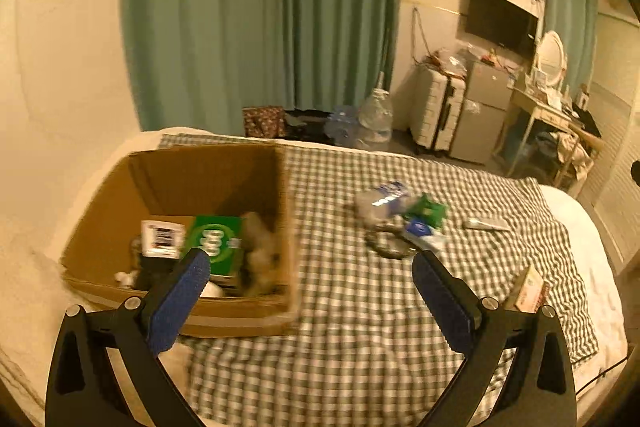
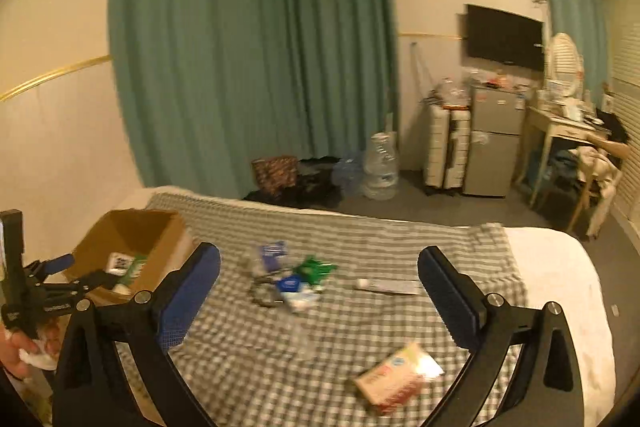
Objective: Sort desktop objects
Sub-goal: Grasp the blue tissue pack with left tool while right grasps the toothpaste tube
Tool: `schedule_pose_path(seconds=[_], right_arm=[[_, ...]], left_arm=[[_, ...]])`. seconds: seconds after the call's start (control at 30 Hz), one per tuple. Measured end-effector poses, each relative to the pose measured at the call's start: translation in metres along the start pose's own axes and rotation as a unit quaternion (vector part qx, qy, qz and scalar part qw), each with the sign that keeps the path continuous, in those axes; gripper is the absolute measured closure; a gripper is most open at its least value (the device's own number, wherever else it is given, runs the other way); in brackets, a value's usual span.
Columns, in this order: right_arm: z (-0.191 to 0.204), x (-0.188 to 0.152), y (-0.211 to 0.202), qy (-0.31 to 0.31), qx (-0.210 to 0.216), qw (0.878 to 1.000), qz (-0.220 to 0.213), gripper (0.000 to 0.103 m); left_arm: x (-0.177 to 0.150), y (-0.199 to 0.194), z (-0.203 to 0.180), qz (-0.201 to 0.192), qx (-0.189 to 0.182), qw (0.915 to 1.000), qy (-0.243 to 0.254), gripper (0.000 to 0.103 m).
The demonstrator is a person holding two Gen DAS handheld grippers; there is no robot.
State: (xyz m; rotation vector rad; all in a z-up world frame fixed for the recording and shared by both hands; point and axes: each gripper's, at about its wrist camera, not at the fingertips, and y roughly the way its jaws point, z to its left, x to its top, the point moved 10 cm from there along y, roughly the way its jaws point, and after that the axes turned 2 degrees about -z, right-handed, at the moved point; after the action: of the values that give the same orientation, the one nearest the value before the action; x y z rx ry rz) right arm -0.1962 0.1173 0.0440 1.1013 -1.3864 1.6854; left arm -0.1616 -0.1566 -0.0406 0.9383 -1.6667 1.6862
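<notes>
Both grippers are spread wide with nothing between the blue pads. The left gripper hangs tilted down over the near edge of the green-and-white checked blanket on the bed, its left finger in front of the open brown cardboard box. The right gripper is angled down too, further right.

Nearest is a flat pink-and-cream packet, lying diagonally just inside the right gripper's right finger. Mid-blanket there's a blurry little heap: something green, something blue, maybe a clear bag, can't really tell. To its right a slim white tube lies with its long axis across the bed, cap towards the heap.

The left wrist view looks into the box: a green carton and a white labelled box. Only the right wrist view catches the left gripper from outside, held by a hand at the left edge. Beyond the bed hang teal curtains.
</notes>
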Motion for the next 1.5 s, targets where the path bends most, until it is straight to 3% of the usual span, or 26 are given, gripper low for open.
schedule_pose_path(seconds=[0.13, 0.43, 0.53, 0.67, 0.83, 0.93, 1.07, 1.27, 1.37, 1.43, 1.47, 1.5], right_arm=[[-0.033, -0.028, 0.004, -0.010, -0.029, 1.000, -0.001, 0.003], [-0.067, -0.085, 0.067, -0.025, -0.018, 0.999, 0.043, 0.003], [-0.087, -0.089, 0.097, -0.032, -0.034, 0.998, 0.042, 0.003], [-0.101, -0.097, 0.143, -0.030, -0.029, 0.997, 0.057, 0.003], [-0.103, -0.118, 0.200, -0.049, -0.002, 0.994, 0.096, 0.003], [-0.088, -0.132, 0.223, -0.095, 0.012, 0.989, 0.112, 0.003], [-0.071, -0.149, 0.253, -0.141, 0.036, 0.980, 0.139, 0.003], [-0.066, -0.168, 0.291, -0.184, 0.019, 0.964, 0.192, 0.004], [-0.070, -0.174, 0.303, -0.182, 0.013, 0.959, 0.218, 0.005], [-0.073, -0.180, 0.310, -0.175, 0.018, 0.955, 0.240, 0.012], [-0.077, -0.186, 0.314, -0.164, 0.019, 0.951, 0.260, 0.028], [-0.080, -0.189, 0.316, -0.151, 0.024, 0.951, 0.269, 0.031]], left_arm=[[-0.010, 0.028, -0.048, 0.015, -0.010, 0.9998, 0.007, 0.000], [-0.019, 0.125, -0.133, 0.037, -0.035, 0.9985, 0.021, 0.000], [-0.030, 0.167, -0.143, 0.071, -0.022, 0.9972, -0.006, 0.000], [-0.044, 0.211, -0.152, 0.086, -0.016, 0.9956, -0.032, 0.000], [-0.064, 0.253, -0.163, 0.113, -0.021, 0.9934, 0.000, 0.000], [-0.062, 0.261, -0.167, 0.097, -0.019, 0.9941, 0.044, 0.000], [-0.057, 0.270, -0.170, 0.089, -0.035, 0.9934, 0.063, 0.000], [-0.061, 0.288, -0.178, 0.116, -0.054, 0.9884, 0.081, 0.000], [-0.066, 0.292, -0.180, 0.126, -0.067, 0.9866, 0.079, 0.014], [-0.063, 0.289, -0.178, 0.121, -0.072, 0.9872, 0.074, 0.021], [-0.062, 0.287, -0.178, 0.122, -0.074, 0.9871, 0.072, 0.021], [-0.062, 0.286, -0.177, 0.121, -0.076, 0.9872, 0.070, 0.022]])
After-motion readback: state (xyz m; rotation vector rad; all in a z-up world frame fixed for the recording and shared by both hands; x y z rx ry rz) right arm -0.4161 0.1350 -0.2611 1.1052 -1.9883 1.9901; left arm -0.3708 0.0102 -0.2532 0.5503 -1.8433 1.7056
